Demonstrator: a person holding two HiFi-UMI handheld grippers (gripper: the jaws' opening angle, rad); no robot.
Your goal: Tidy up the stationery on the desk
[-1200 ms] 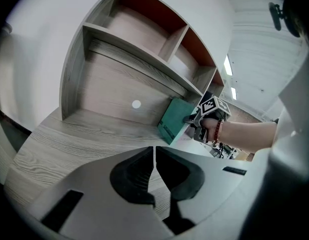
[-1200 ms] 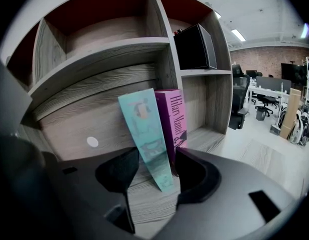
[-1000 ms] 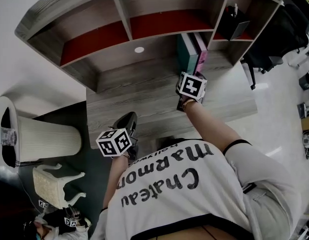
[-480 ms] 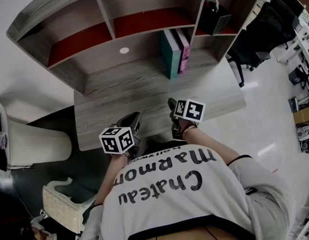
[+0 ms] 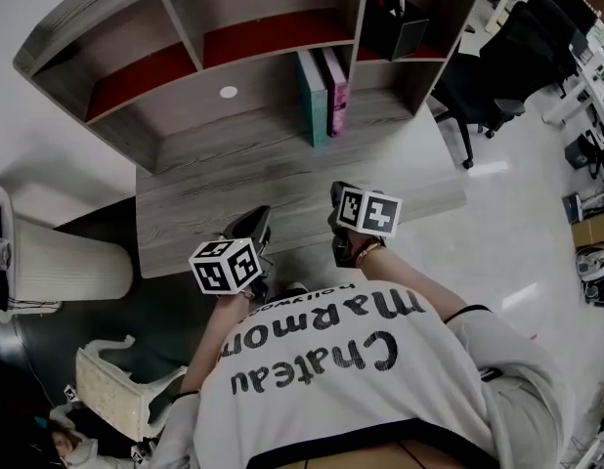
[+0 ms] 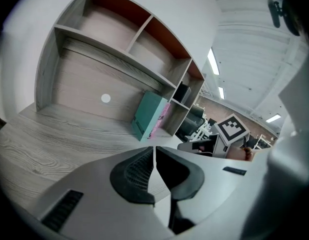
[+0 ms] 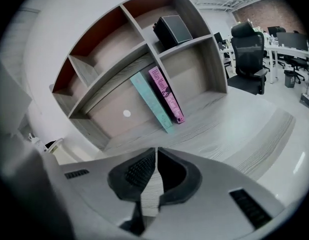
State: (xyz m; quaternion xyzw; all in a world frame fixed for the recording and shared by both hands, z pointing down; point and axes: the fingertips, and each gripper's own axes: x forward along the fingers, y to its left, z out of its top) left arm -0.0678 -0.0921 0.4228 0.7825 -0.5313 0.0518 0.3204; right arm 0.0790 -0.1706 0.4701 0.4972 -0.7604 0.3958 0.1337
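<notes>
left gripper [image 5: 251, 229] and right gripper [image 5: 338, 198] both have jaws pressed together on nothing, at the front of the grey wood-grain desk [image 5: 199, 203]. the tall teal book [image 5: 311, 98] and slim pink book [image 5: 334, 91] stand upright well ahead, nearer the right gripper.

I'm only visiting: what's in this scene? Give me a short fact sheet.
Surface: grey wooden desk with a shelf unit on it
Books: teal book and pink book, standing side by side below the shelves
Shelf contents: black box in one compartment
Left tool: shut, empty
Right tool: shut, empty
</notes>
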